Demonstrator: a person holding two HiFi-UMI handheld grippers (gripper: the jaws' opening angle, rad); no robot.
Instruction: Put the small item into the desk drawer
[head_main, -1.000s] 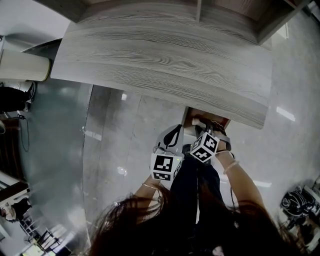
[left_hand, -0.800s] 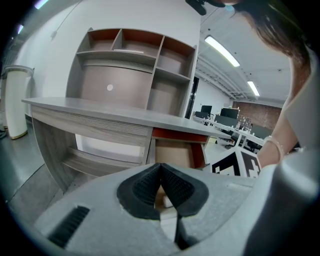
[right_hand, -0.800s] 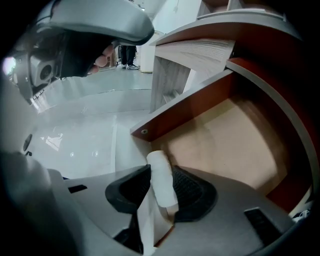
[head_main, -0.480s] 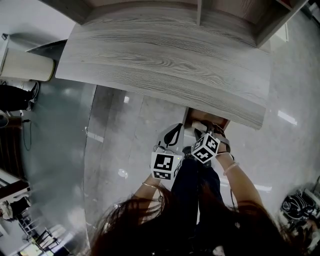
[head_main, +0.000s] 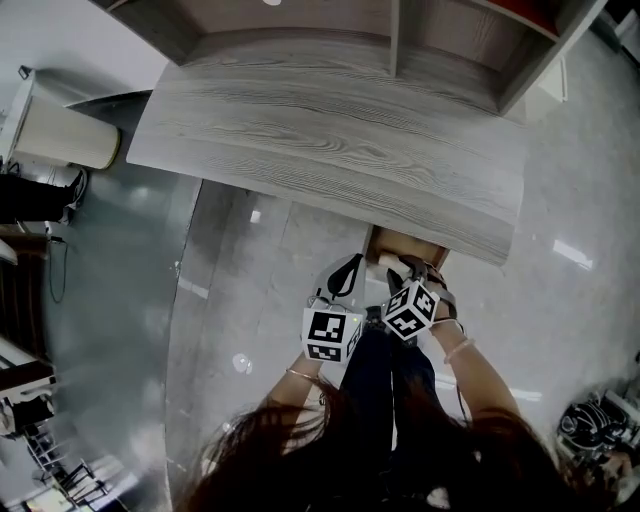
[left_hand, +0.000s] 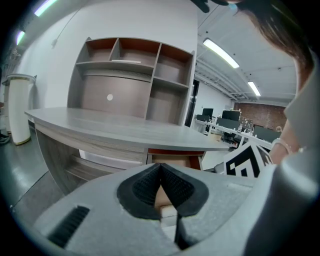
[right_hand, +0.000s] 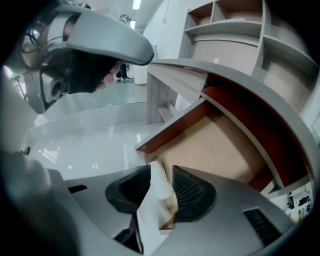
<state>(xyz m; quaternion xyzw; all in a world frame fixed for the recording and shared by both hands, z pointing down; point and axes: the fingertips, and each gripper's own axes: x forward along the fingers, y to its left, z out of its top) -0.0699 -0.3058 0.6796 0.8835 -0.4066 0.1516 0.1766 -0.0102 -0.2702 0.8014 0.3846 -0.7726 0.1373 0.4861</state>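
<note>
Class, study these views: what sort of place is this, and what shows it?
Probably an open-plan office: a curved grey desk, a wall shelving unit behind it, and rows of workstations with monitors under ceiling strip lights.

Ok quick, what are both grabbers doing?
Left gripper: shut, empty.
Right gripper: closing, not yet gripping the small white item between its jaws.

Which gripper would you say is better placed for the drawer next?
Probably right: the right gripper hangs over the open drawer, jaws closing with a white piece between them; the left gripper is shut, off to the side.
</note>
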